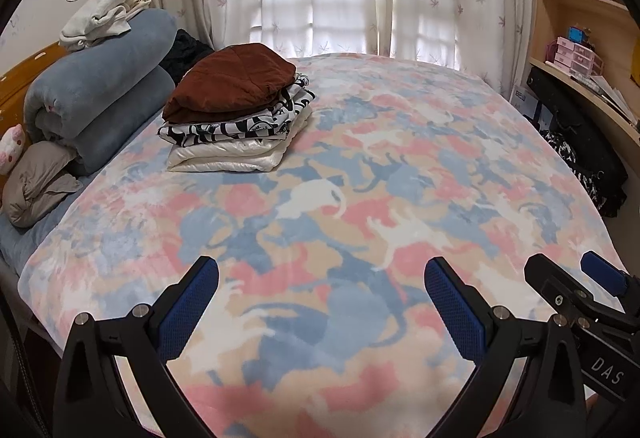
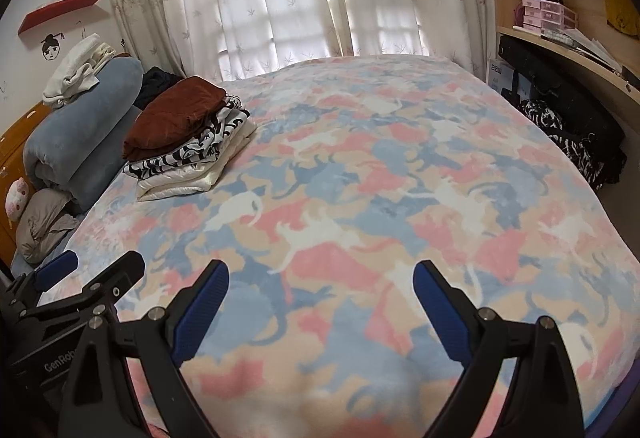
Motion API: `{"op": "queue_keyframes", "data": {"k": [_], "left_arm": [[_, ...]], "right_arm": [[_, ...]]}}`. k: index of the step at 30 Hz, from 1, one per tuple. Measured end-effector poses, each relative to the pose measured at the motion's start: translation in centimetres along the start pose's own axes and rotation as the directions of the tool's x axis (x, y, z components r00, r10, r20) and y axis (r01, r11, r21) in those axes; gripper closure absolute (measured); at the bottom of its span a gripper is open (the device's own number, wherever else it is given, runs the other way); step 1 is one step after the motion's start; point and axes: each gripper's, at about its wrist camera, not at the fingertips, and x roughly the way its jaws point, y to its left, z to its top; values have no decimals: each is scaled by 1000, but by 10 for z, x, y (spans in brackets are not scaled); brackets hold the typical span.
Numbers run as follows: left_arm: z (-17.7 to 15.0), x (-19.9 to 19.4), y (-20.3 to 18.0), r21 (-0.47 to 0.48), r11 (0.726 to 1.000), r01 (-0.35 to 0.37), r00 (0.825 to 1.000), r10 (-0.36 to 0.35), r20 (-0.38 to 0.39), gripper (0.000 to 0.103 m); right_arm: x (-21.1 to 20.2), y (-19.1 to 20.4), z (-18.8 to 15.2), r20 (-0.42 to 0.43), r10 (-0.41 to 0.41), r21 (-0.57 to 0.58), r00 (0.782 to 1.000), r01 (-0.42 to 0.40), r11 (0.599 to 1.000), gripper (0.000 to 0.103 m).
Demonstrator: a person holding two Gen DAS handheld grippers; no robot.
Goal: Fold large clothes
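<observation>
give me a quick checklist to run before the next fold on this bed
1. Left claw open and holding nothing: ok.
2. Right claw open and holding nothing: ok.
3. Pink, blue and cream cat-print fleece blanket lies flat, with bare room in front of both claws: ok.
4. Folded stack with the rust-brown quilted garment on top, black-and-white patterned garment and white garments below, sits upright and neat: ok.
5. An unfolded large garment within reach: not ok, none lies on the blanket.
6. Whether the dark clothing heap beside the bed is next: cannot tell.
</observation>
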Motion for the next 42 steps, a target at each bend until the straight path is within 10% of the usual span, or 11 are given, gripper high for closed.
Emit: {"op": "queue_keyframes", "data": {"k": [42], "left_arm": [[-9,20,4,-17,1000,6,996,-7,-86,1]], "right_arm": [[6,-4,-5,-20,-9,-9,1000,8,1000,9]]}}
